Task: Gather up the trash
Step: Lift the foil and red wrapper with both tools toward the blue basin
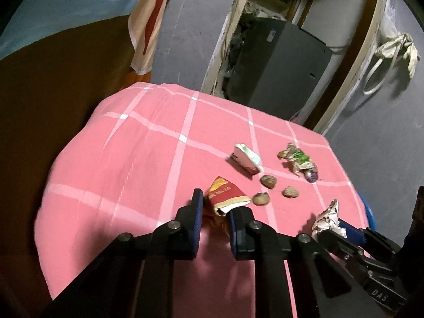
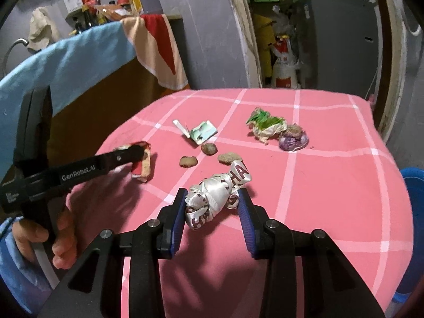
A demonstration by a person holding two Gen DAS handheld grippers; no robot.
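My left gripper point(image 1: 216, 205) is shut on a crushed red cigarette pack point(image 1: 225, 194), seen too in the right wrist view point(image 2: 143, 163). My right gripper point(image 2: 212, 201) is closed on a knotted white ribbon with dark red letters point(image 2: 217, 198), which also shows in the left wrist view point(image 1: 328, 218). On the pink checked cloth point(image 2: 331, 185) lie a small white-green box point(image 2: 201, 131), three brown nut shells point(image 2: 209, 148), a crumpled green-white wrapper point(image 2: 265, 126) and a purple wrapper point(image 2: 292, 137).
A blue bin point(image 2: 414, 212) stands at the table's right edge. A grey appliance point(image 2: 341, 34) and bags fill the doorway behind. A brown cabinet with blue cloth point(image 2: 79, 61) stands left.
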